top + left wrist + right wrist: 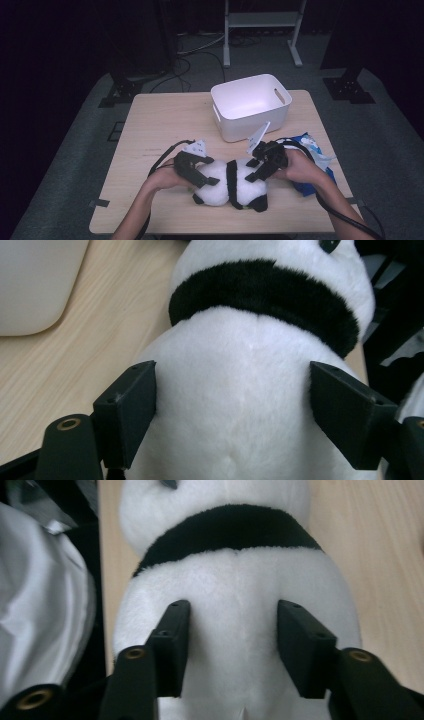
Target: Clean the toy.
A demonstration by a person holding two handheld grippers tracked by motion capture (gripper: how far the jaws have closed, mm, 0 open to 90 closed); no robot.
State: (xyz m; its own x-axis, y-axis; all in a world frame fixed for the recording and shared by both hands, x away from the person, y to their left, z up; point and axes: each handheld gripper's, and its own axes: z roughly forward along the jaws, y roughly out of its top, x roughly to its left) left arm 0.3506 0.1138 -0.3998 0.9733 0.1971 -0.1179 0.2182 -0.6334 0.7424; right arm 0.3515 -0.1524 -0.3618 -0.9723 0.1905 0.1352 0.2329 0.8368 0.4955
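Panda (pixel 235 182): soft plush cloth, fluffy white pile with black bands. Worktop (pixel 160 125): pale wood-grain, smooth, matt. Bin (pixel 250 105): white plastic, smooth, slight sheen. Bag (pixel 312 150): blue and white, crinkled, glossy film. Left claw (pixel 206 176), right claw (pixel 254 170): black matt plastic.

High view: fixed overhead, facing forward and down, far enough for the whole bench (pixel 165 120) and bin (pixel 250 105). Left and right tool views: riding low, pressed close against the plush panda (pixel 240 405), from opposite ends. Shared: panda, bench strip.
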